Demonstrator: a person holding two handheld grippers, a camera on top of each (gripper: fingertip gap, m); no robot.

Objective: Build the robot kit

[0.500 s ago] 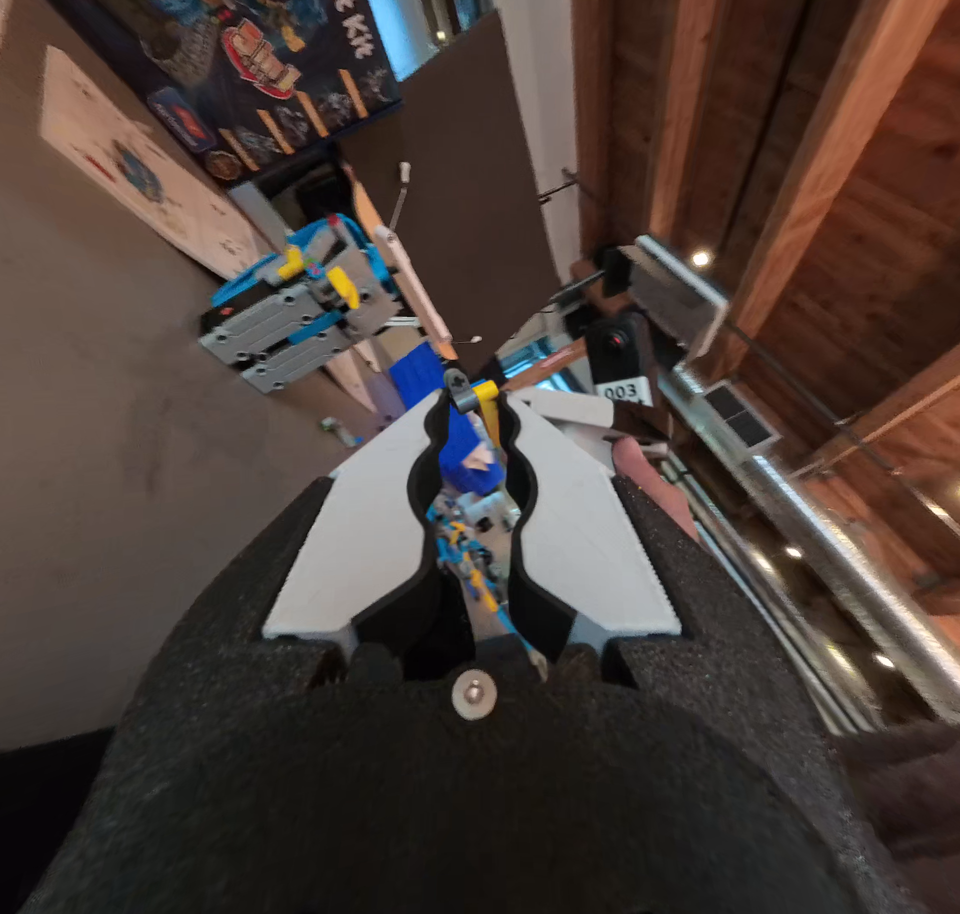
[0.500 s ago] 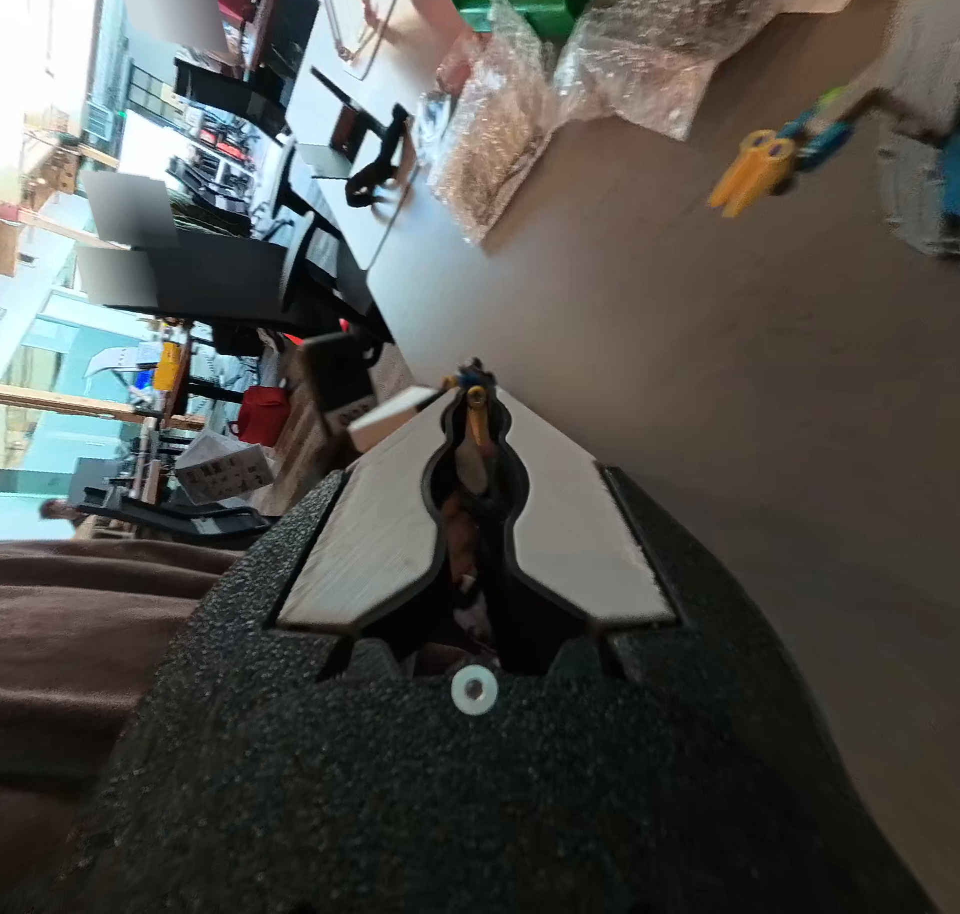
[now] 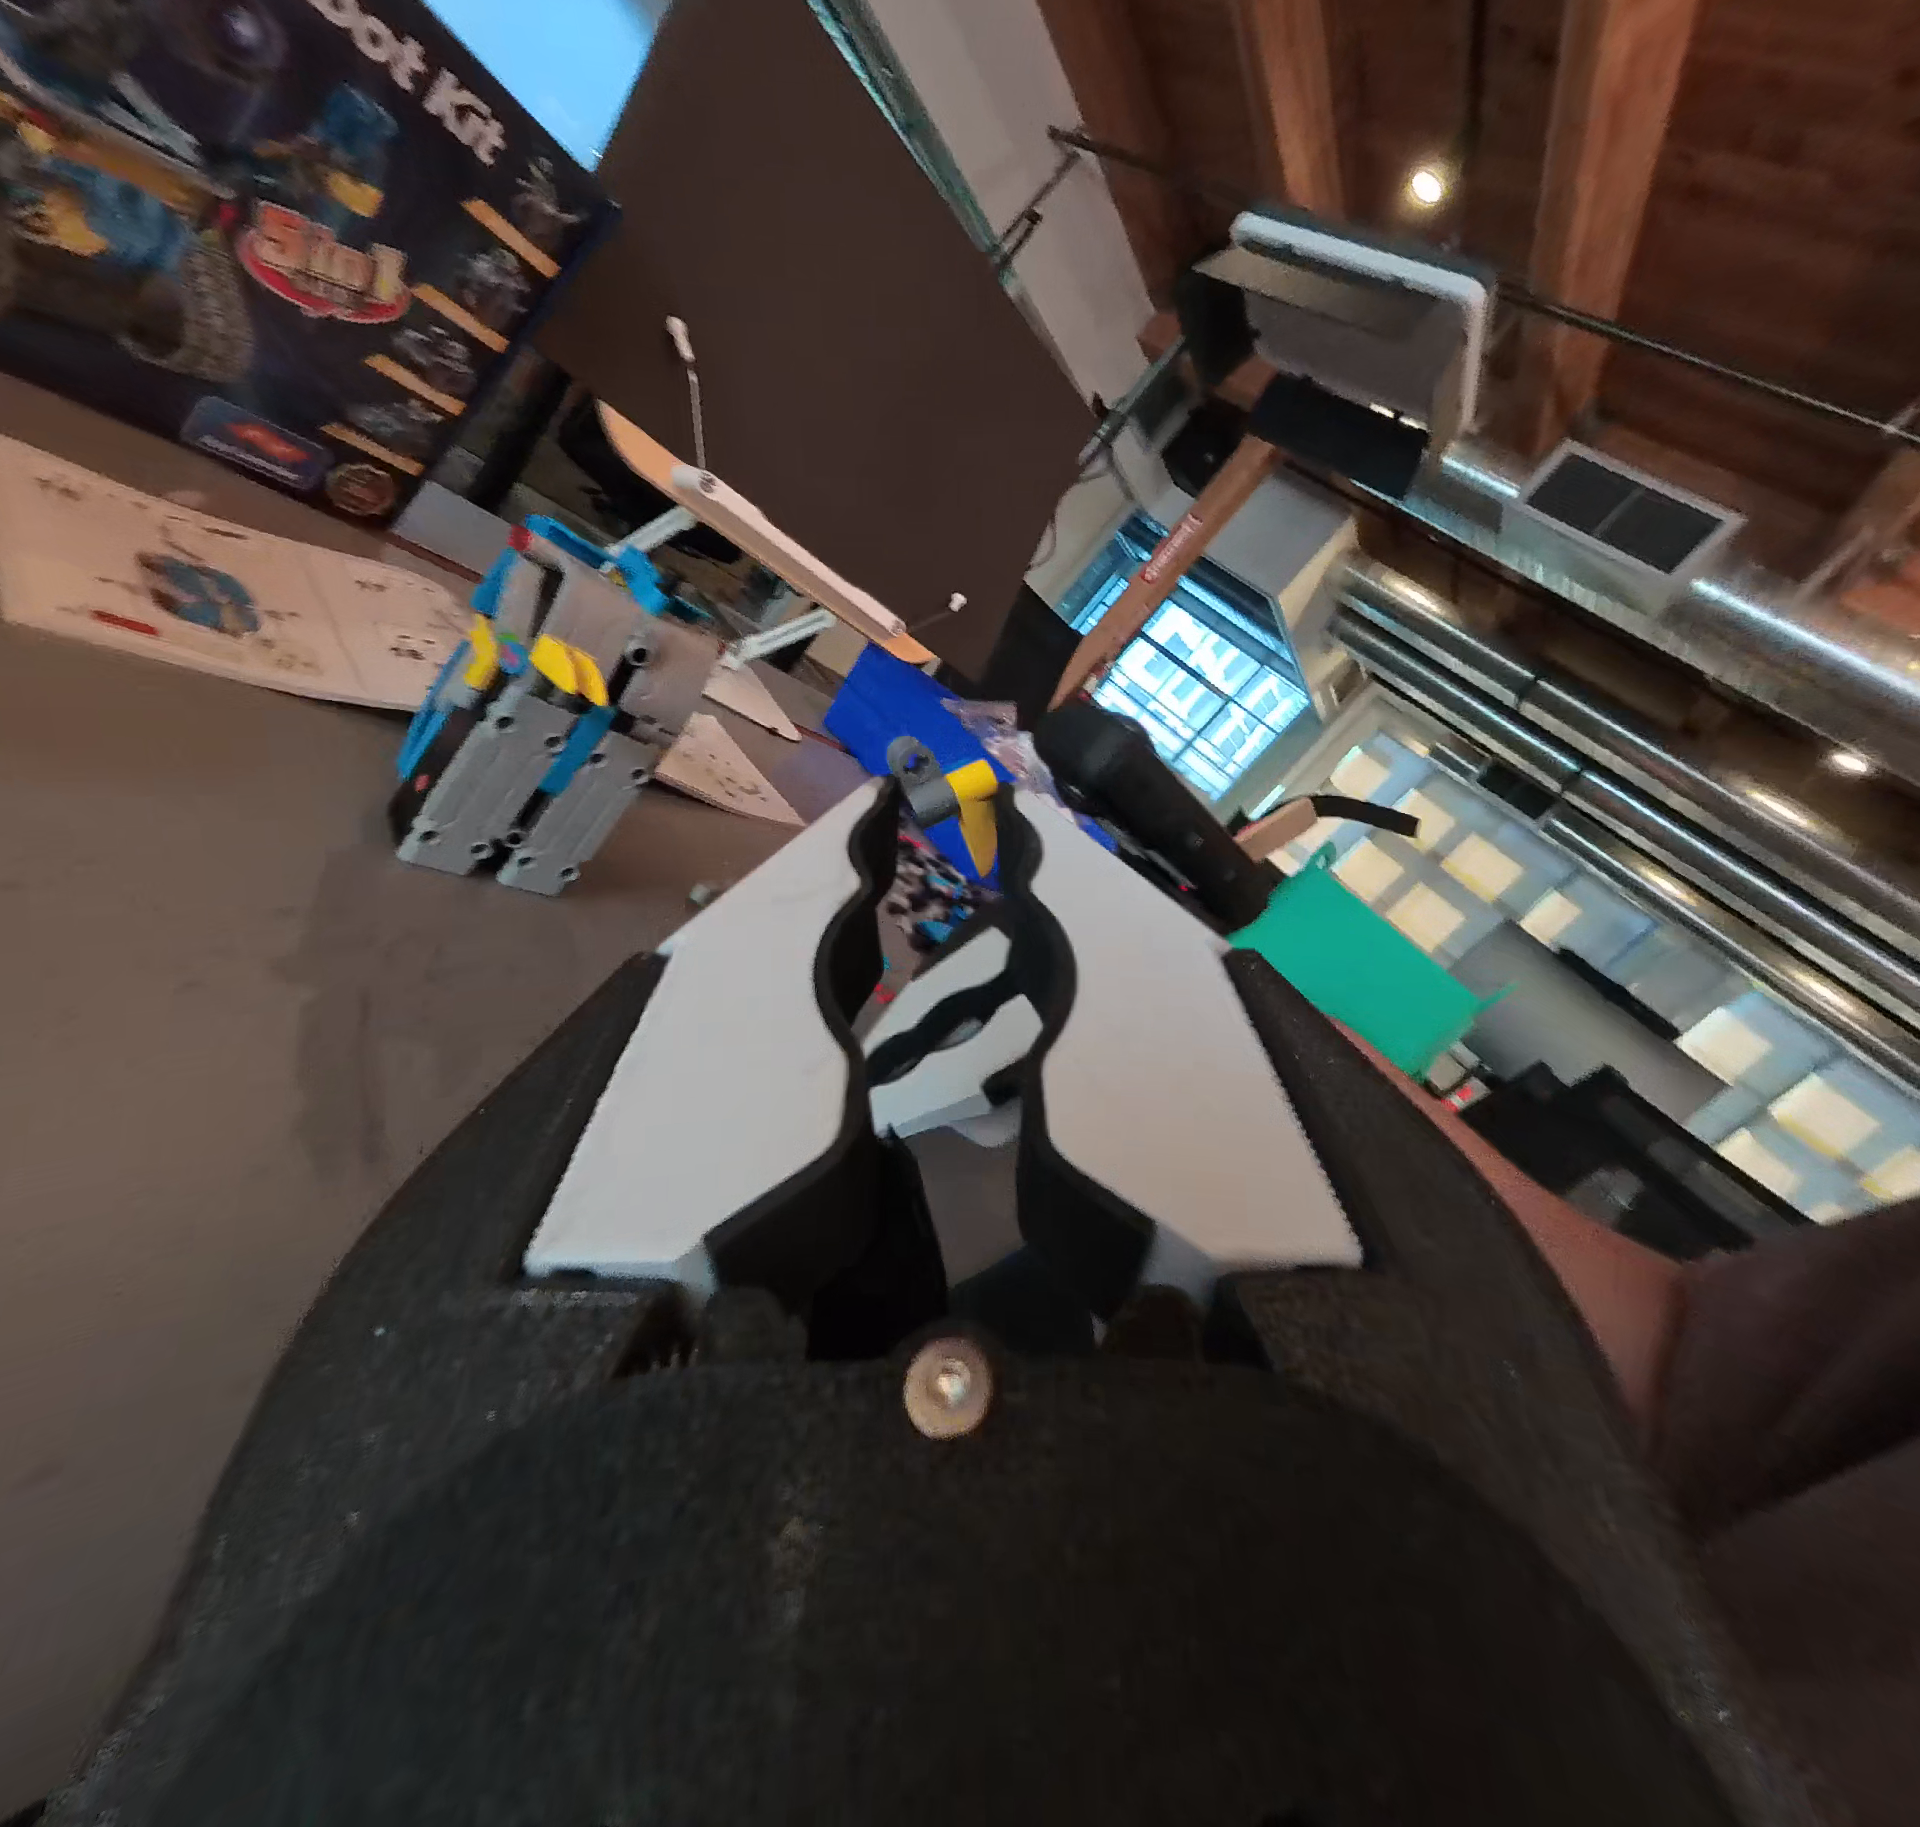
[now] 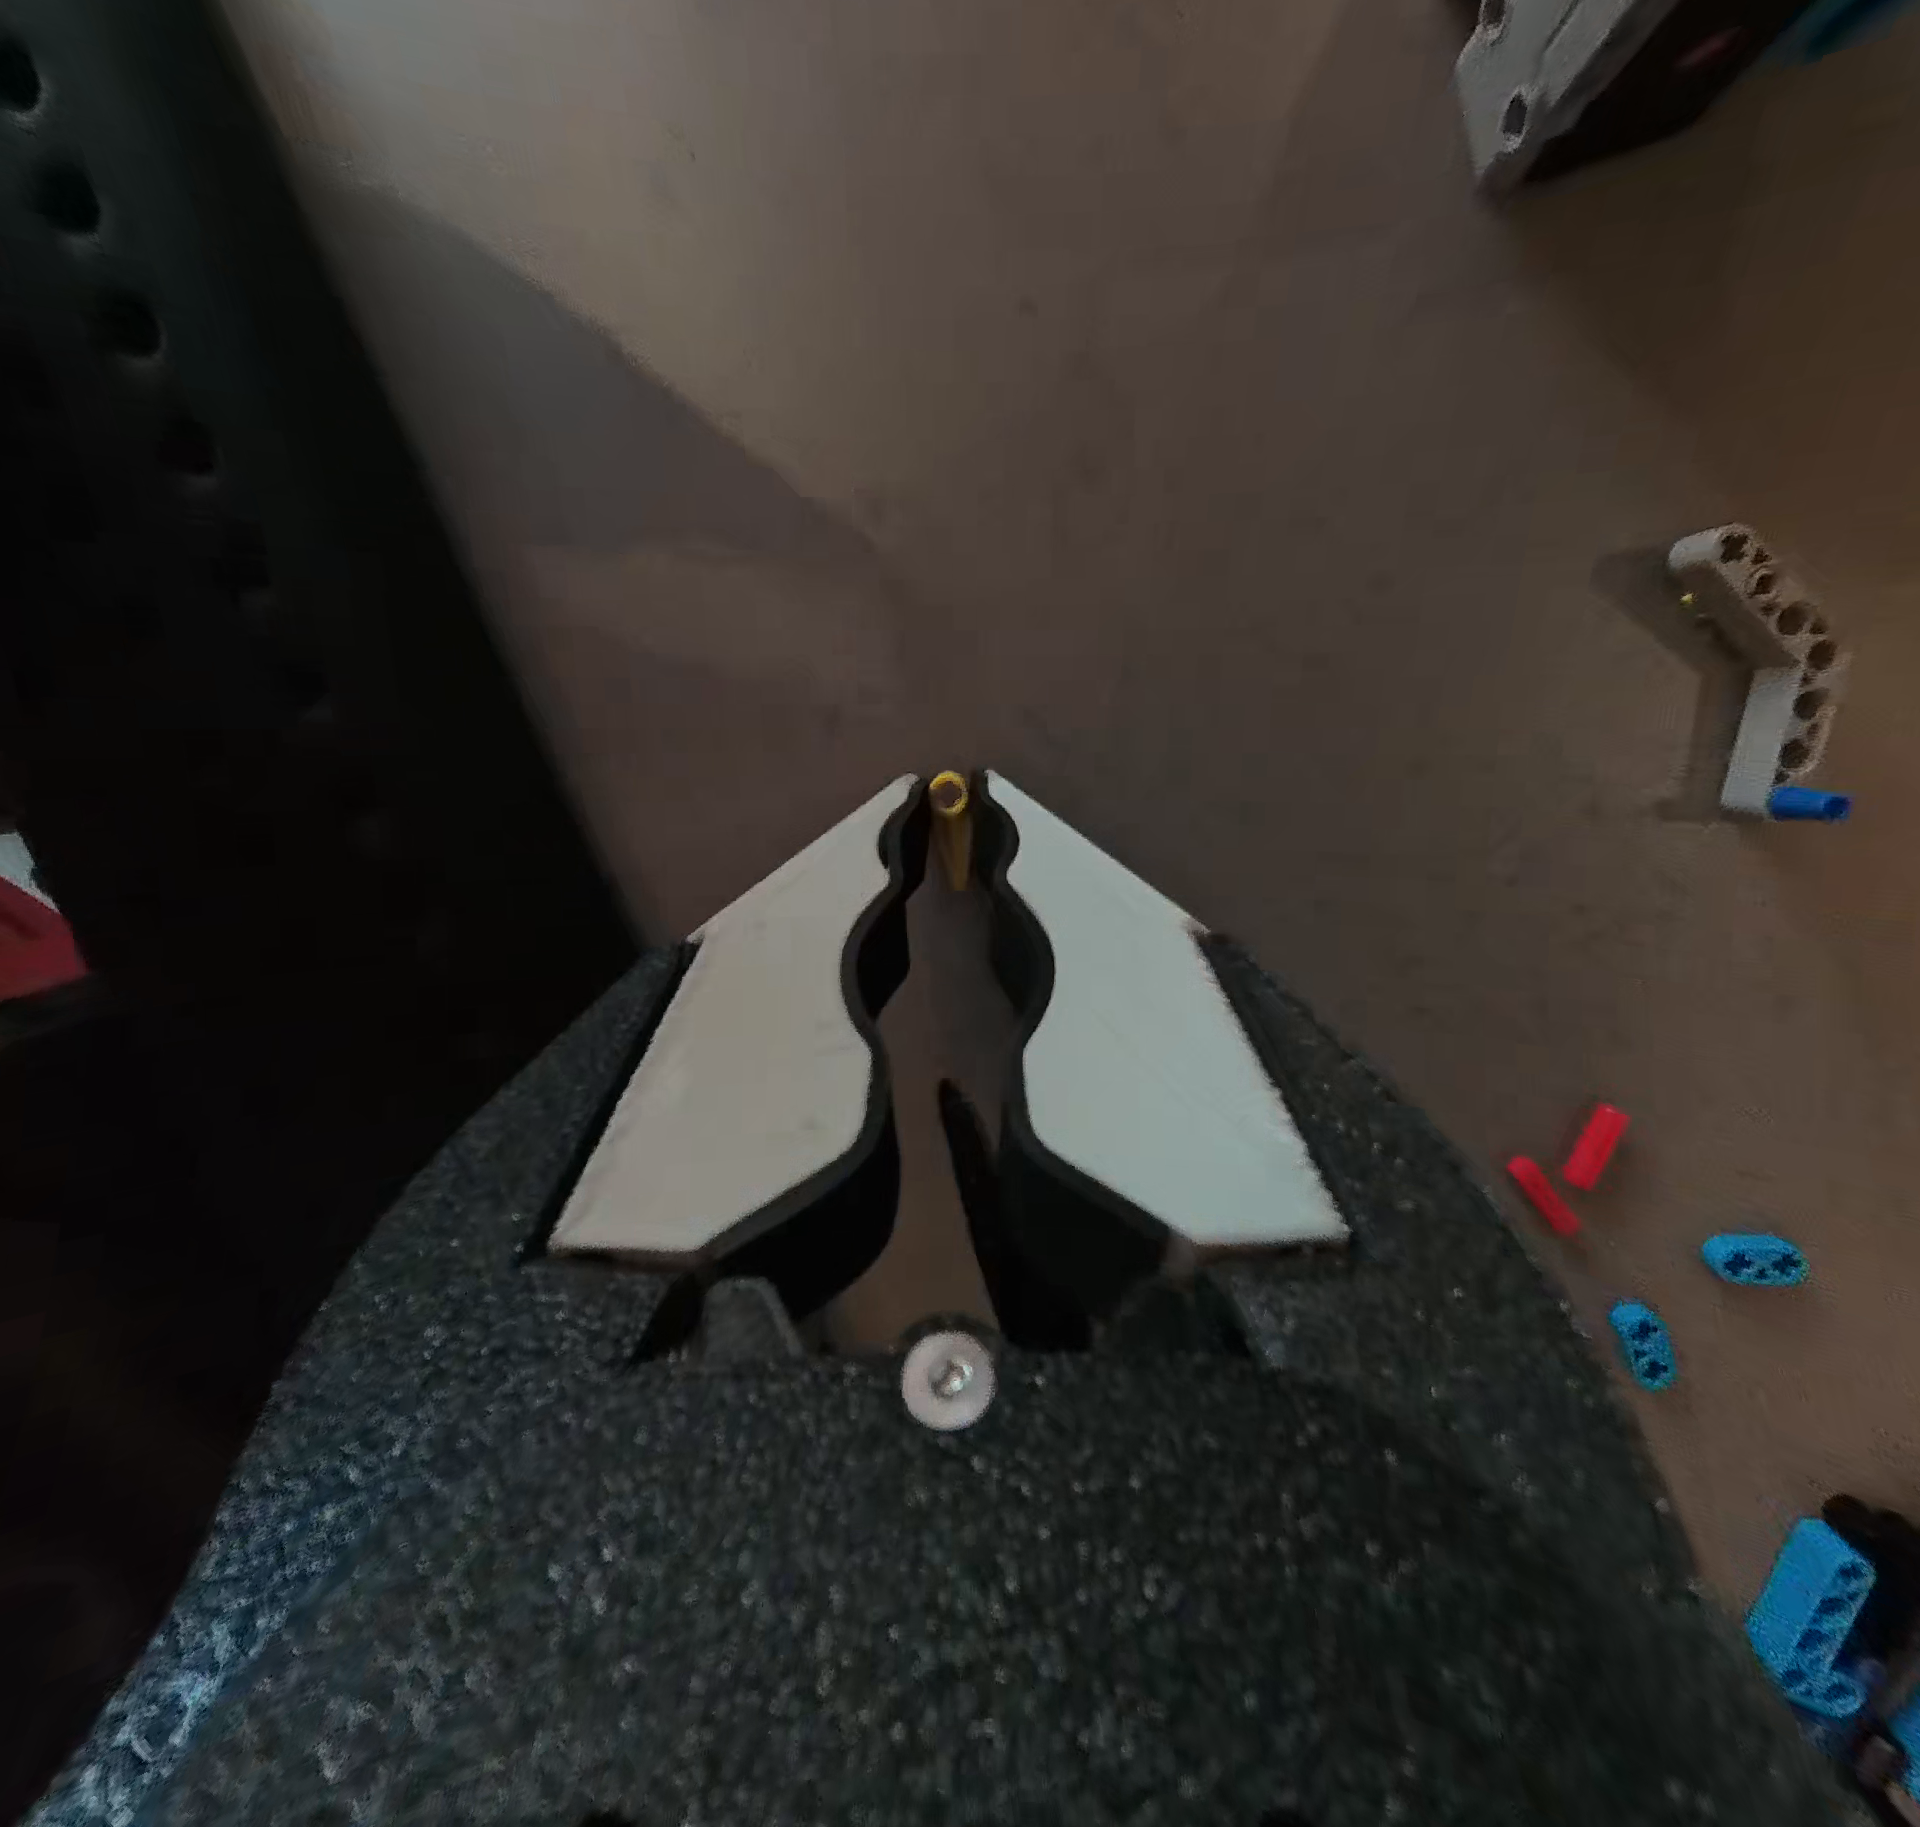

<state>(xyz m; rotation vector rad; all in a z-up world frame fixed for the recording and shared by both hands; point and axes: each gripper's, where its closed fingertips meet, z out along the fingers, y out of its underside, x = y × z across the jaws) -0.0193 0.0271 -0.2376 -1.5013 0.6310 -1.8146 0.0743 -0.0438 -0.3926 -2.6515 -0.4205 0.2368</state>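
My left gripper (image 3: 943, 798) is shut on a small building-toy piece with a grey connector and a yellow part (image 3: 951, 792), held in the air above the brown table (image 3: 208, 998). A grey, blue and yellow toy assembly (image 3: 540, 728) stands on the table ahead to its left. My right gripper (image 4: 951, 790) is shut on a thin yellow tube piece (image 4: 951, 819) and points down at the bare table (image 4: 1039, 323). A grey bent beam with a blue pin (image 4: 1766, 676) lies to its right.
A printed toy box (image 3: 239, 219) and an instruction sheet (image 3: 208, 593) sit at the back left. A blue bin (image 3: 914, 728) and a green container (image 3: 1351, 977) are behind the left gripper. Red pins (image 4: 1569, 1164), blue connectors (image 4: 1756, 1260) and a grey block (image 4: 1590, 21) lie right of the right gripper. The left gripper's tips are roughly 20 centimetres from the right gripper's.
Both grippers have swung round and keep their pieces. The right one has turned from looking across the room to looking down at the table. The left view has rolled toward level.
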